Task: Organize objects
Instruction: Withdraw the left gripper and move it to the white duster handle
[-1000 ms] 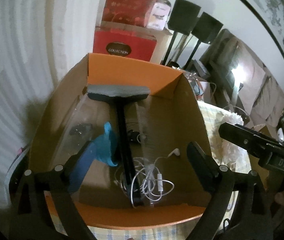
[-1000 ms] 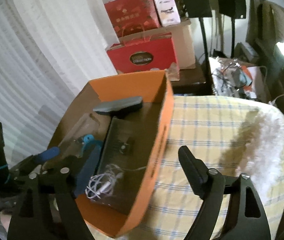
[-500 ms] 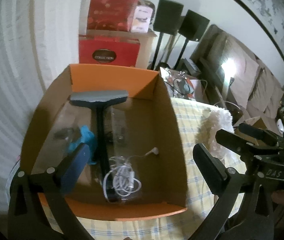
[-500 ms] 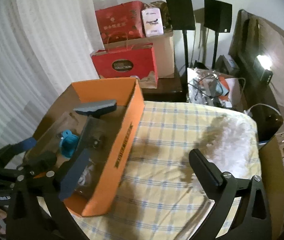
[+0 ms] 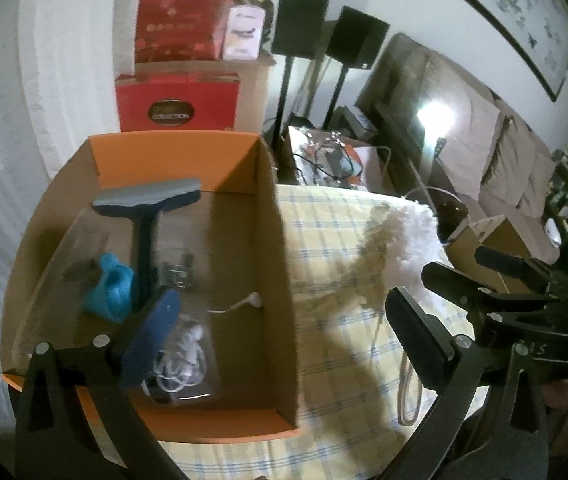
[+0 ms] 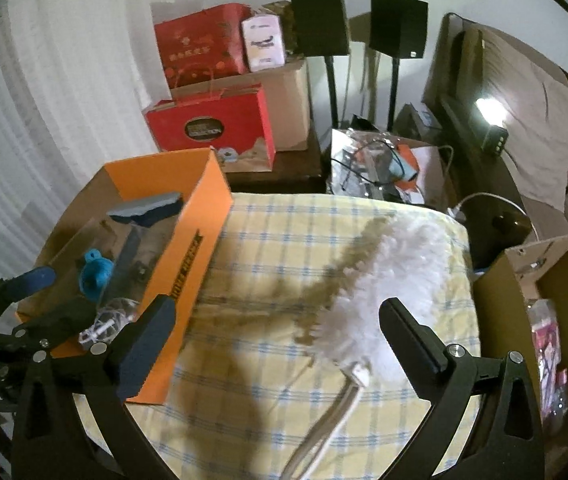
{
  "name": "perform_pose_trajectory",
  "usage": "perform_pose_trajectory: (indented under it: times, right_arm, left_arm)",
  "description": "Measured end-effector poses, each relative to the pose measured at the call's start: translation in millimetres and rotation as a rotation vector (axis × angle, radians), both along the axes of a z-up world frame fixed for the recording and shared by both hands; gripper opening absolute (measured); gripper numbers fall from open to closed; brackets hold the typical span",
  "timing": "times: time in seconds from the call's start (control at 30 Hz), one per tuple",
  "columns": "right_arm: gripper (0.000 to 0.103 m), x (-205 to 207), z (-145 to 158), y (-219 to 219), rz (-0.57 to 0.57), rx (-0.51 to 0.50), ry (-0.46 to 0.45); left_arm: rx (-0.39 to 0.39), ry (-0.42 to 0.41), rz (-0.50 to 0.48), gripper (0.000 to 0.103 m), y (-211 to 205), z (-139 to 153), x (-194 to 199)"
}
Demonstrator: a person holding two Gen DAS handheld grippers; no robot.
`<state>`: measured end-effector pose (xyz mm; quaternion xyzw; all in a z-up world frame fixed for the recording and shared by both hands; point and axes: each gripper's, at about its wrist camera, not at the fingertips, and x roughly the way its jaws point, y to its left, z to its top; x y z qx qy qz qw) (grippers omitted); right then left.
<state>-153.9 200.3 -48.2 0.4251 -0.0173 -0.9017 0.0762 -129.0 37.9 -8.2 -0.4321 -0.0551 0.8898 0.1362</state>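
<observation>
Now both views are swinging right off the orange box, across the checked cloth, toward the white duster. Left gripper and right gripper have just been opening, nothing between jaws. Squeegee, blue piece, possibly earphones, are lying inside.

An orange box at the table's left edge holds a squeegee, blue piece and earphones; a white duster lies near the right edge.
</observation>
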Motion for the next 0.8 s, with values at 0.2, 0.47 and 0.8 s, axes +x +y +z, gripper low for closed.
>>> perform_pose_trajectory:
  times: [0.2,0.47,0.8]
  right_arm:
    - [0.103,3,-8,24,-0.021,0.012,-0.029]
    - [0.102,0,-24,54,-0.069,0.015,-0.07]
    - [0.1,-15,-46,88,-0.134,-0.004,-0.119]
  left_arm:
    - [-0.017,-0.004,-0.06,0.103,31,-7,6]
    - [-0.016,-0.009,-0.129,0.103,67,-18,15]
    - [-0.023,-0.033,-0.203,0.102,104,-40,28]
